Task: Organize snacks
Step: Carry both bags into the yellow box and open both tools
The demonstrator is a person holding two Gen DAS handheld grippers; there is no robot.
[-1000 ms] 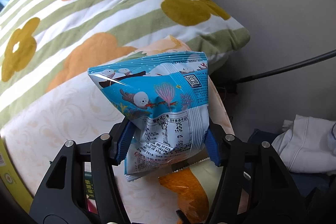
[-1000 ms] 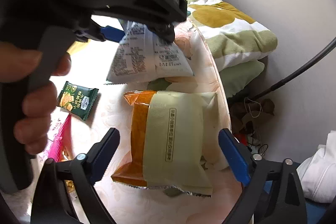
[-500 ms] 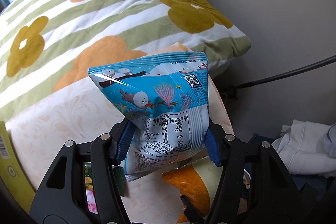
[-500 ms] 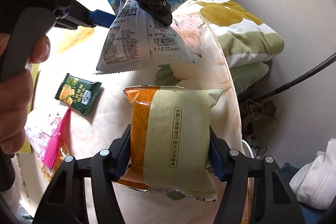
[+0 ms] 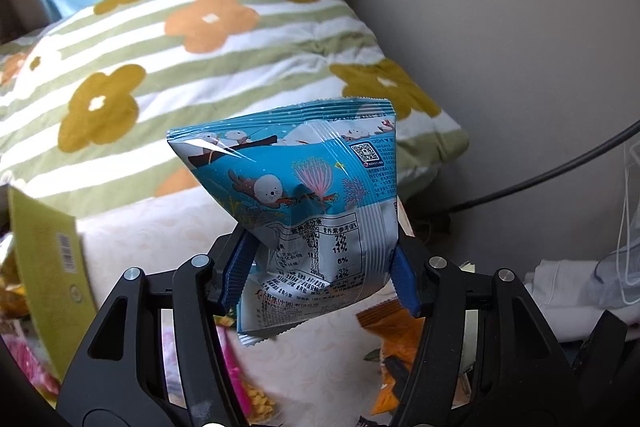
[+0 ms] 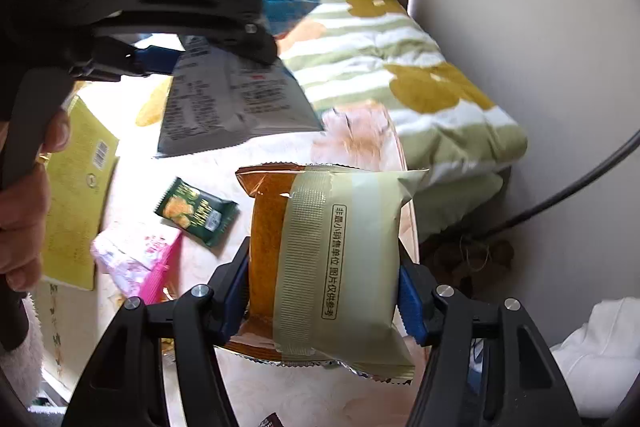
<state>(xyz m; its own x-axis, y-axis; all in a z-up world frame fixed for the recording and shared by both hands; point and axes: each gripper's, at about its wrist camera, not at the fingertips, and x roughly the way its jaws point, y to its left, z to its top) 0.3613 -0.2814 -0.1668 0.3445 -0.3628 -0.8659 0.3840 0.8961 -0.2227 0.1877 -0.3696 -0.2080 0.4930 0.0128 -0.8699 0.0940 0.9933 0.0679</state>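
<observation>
A: Okay, left gripper [image 5: 322, 277] status?

B: Clamping a blue snack bag [image 5: 304, 203], seal cartoon and nutrition table facing the camera. Blue pads [image 5: 238, 273] are pinching its lower half from both sides. The bag is hanging in the air above the bench [image 5: 160, 239], tilted, top seam pointing up toward the floral quilt [image 5: 200, 67].

A: Right gripper [image 6: 324, 297]?

B: Its jaws have just been closing, with the orange-and-beige snack pack [image 6: 332, 255] between them. Now the pads are pressing on both sides of the pack. Pack is standing roughly upright in the grip, printed beige seam side facing the lens, bottom crimp sticking out below the fingers.

A: Touching the bench or not?

B: Looking clear of it, but the bottom edge is hiding part of the surface, so I can't say for sure.

A: What's lying on the bench?

B: In the right wrist view: a small dark green cracker packet [image 6: 196, 213] lying flat left of the pack, a pink-and-white wrapper [image 6: 138, 257] just below it, a yellow-green carton [image 6: 78, 195] with a barcode further left. A person's hand [image 6: 24, 199] is gripping the left gripper's handle at the left edge of the picture.

A: Background?

B: A black cable [image 6: 580, 183] is running along the wall, and white cloth [image 6: 596, 351] is sitting at lower right.
</observation>
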